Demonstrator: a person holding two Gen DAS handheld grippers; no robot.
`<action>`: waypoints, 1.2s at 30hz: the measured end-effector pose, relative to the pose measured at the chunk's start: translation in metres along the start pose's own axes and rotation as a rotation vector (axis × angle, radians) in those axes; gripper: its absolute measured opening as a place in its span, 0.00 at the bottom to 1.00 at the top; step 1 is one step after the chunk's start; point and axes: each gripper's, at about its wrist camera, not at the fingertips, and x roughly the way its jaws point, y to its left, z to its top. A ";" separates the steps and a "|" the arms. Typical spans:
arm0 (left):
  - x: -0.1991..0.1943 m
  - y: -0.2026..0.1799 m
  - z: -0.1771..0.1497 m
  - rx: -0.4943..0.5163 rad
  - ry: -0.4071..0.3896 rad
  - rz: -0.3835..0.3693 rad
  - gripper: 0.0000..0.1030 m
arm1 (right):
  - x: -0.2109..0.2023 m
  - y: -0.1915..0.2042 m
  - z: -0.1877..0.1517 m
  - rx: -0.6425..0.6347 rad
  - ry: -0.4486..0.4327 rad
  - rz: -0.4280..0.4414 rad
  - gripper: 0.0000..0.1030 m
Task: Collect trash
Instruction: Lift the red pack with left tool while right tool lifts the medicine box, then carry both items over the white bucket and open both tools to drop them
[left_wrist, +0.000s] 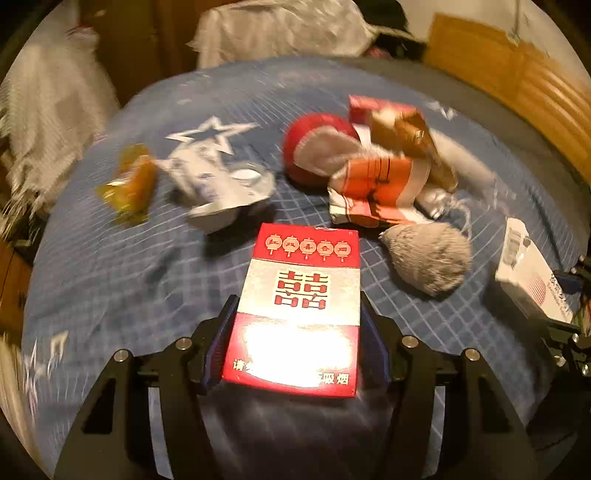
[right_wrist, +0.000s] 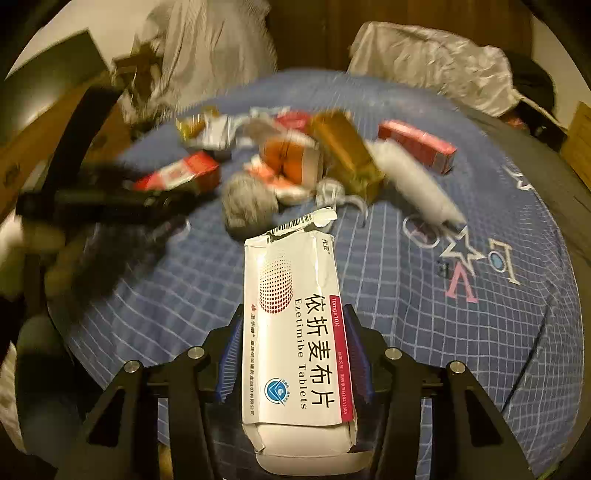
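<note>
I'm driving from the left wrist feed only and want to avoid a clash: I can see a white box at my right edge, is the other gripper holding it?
Observer: Yes, the right gripper is shut on the white tablet box, its blue pads against both long sides.
Operator: Is that box intact?
Observer: No, its far end flap is torn open, and a white inner piece sticks out of the near end.
Operator: Anything lying past the pile that I can't make out?
Observer: A red carton lies apart on the bedspread, right of the gold box.
Operator: And my red packet?
Observer: The right view shows the red packet blurred, in the left gripper.
</note>
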 end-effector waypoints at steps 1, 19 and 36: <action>-0.014 0.000 -0.005 -0.030 -0.031 0.009 0.55 | -0.008 0.002 0.001 0.014 -0.043 -0.010 0.50; -0.170 -0.064 -0.029 -0.191 -0.581 0.236 0.54 | -0.152 0.030 0.006 0.055 -0.607 -0.212 0.52; -0.192 -0.072 -0.047 -0.182 -0.661 0.288 0.55 | -0.175 0.032 -0.007 0.061 -0.637 -0.214 0.53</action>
